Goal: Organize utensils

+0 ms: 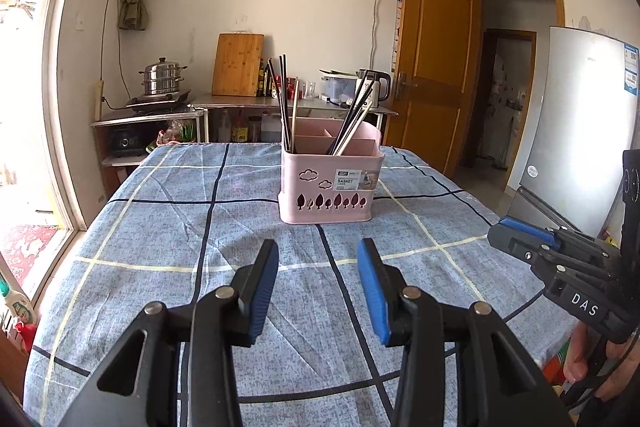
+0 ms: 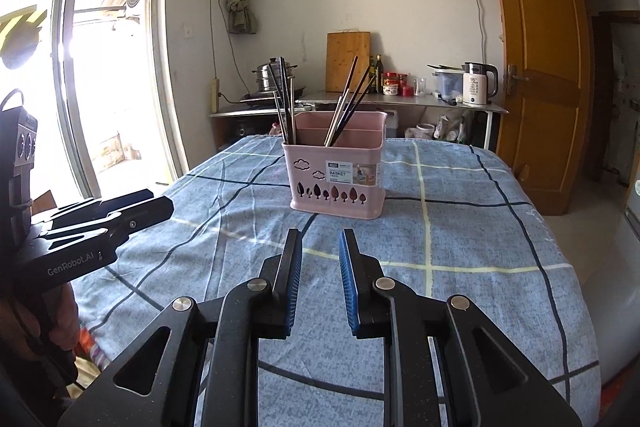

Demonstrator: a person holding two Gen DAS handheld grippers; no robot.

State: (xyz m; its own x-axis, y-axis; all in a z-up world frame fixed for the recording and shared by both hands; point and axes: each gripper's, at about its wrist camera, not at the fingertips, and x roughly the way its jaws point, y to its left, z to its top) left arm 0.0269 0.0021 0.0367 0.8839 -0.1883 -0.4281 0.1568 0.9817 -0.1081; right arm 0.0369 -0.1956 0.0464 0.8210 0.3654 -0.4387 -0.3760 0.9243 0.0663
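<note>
A pink utensil basket (image 1: pixel 330 187) (image 2: pixel 338 183) stands upright on the blue checked tablecloth (image 1: pixel 168 227) (image 2: pixel 460 227), toward the far side. Dark and pale chopsticks (image 1: pixel 285 99) (image 2: pixel 286 99) stick up from its left compartment. A second bunch of chopsticks (image 1: pixel 356 115) (image 2: pixel 348 103) leans in a right compartment. My left gripper (image 1: pixel 320 255) hovers over the cloth short of the basket, open with nothing between its blue pads. My right gripper (image 2: pixel 321 241) (image 1: pixel 520 239) is beside it to the right, open by a narrower gap and also empty. The left gripper (image 2: pixel 120 215) shows at the left of the right wrist view.
Behind the table a counter (image 1: pixel 288 103) carries a steamer pot (image 1: pixel 162 77), a wooden cutting board (image 1: pixel 238 65), bottles and a kettle (image 2: pixel 478 85). A large window (image 2: pixel 100 67) is on the left, a wooden door (image 1: pixel 436 67) and a fridge (image 1: pixel 580 131) on the right.
</note>
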